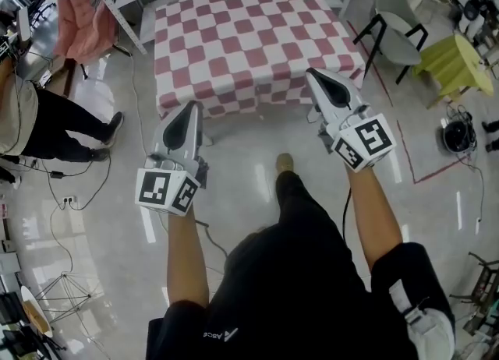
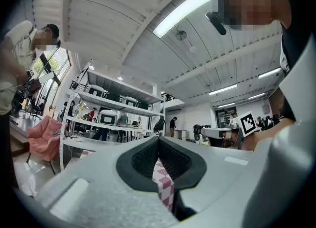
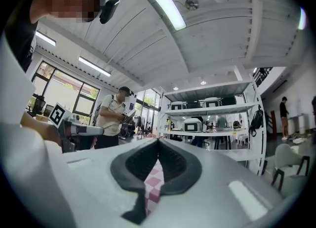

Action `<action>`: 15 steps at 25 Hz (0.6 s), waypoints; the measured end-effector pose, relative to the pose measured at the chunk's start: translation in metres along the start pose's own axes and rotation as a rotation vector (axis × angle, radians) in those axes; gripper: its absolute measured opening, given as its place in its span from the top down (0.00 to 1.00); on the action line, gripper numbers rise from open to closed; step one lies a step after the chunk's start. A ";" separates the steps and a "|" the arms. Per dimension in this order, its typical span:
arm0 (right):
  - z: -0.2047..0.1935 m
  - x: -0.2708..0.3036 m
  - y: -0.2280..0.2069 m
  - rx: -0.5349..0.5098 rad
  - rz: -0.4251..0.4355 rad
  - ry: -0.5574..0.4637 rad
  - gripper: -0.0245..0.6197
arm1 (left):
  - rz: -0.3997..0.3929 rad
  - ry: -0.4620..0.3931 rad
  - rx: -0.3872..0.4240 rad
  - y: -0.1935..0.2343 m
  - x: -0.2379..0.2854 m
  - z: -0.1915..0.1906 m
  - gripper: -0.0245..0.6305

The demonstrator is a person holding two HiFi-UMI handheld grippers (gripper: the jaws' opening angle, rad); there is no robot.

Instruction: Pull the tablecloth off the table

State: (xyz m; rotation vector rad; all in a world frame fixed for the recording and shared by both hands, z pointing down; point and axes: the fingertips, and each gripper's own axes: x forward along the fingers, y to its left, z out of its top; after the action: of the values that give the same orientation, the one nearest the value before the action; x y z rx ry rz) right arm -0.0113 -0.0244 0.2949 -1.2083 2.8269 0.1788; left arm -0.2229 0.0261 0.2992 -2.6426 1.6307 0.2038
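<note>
A glossy pale floor [image 1: 125, 210] carries red tape lines [image 1: 405, 148] and loose cables [image 1: 70, 195]. A pink armchair [image 1: 82, 19] stands left, a grey chair [image 1: 398, 39] and a yellow table [image 1: 456, 62] right. Metal shelves [image 2: 113, 118] line the room, with windows [image 3: 54, 94] and strip lights [image 2: 190, 7] on a white plank ceiling [image 2: 98, 29].

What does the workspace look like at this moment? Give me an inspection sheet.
Surface: checked tablecloth covers the whole table top.
Job's things: the tablecloth only, not yet pulled off.
Clutter: nothing seen on the cloth.
Grippers: left gripper and right gripper are each shut on the cloth's near edge, one toward each corner.
Cables: loose cables and a power strip lie on the floor at left.
Surroundings: bystander at left; pink chair beyond; grey chair and yellow stool at right.
</note>
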 end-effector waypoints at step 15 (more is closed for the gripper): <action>-0.072 0.184 -0.251 -0.055 -0.015 0.075 0.96 | 0.111 0.074 0.031 0.119 0.273 -0.054 0.95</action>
State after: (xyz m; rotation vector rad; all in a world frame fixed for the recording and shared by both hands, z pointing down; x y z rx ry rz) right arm 0.0429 -0.3376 0.3270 -1.2729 2.8941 0.2163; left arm -0.2026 -0.2751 0.3234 -2.5688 1.7896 0.0838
